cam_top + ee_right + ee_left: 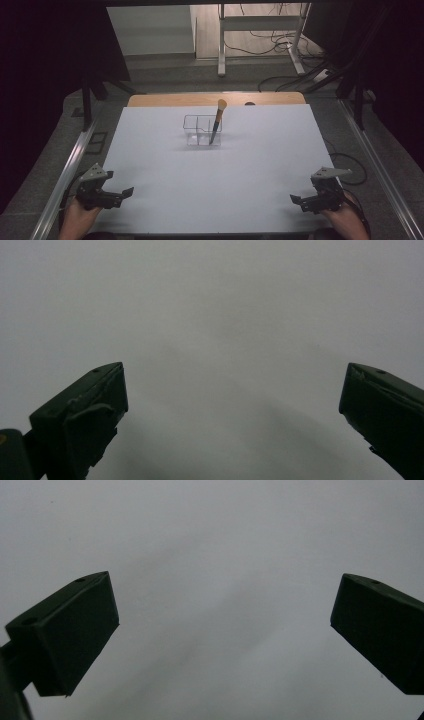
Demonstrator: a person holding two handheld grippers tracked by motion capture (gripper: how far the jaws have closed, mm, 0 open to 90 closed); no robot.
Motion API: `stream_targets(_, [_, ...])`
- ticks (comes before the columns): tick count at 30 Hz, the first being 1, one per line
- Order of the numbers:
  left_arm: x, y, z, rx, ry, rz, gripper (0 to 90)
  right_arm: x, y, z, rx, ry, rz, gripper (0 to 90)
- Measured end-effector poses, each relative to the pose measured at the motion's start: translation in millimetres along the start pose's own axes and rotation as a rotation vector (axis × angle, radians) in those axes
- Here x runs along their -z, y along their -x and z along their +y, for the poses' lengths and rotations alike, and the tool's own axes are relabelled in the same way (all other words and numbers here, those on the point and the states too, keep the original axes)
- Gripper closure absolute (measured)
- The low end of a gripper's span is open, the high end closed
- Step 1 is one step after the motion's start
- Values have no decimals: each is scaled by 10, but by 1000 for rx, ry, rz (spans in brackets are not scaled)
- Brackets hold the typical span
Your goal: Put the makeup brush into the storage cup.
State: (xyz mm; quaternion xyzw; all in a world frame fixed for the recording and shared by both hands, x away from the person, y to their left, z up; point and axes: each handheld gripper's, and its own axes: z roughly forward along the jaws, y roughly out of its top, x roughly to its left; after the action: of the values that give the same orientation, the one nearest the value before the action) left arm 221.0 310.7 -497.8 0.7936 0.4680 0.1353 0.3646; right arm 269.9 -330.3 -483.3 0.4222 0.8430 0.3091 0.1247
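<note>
A white surface [250, 170] lies over a wooden board [175, 99] at its far edge. Beyond stand a white metal frame [260, 22], loose cables [265, 37] on the floor, and dark curtains [45, 60].

The left gripper [125, 192] is held at the lower left of the high view, the right gripper [296, 200] at the lower right, each gripped by a hand entering from the bottom edge. Both sets of jaws are spread wide, nothing between them.
</note>
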Motion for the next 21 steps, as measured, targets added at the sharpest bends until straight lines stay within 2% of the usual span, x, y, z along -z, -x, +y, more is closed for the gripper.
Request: stream_targets(21, [87,84,-161,0,-27,11,0,3,-1,2,4,2,-1,0])
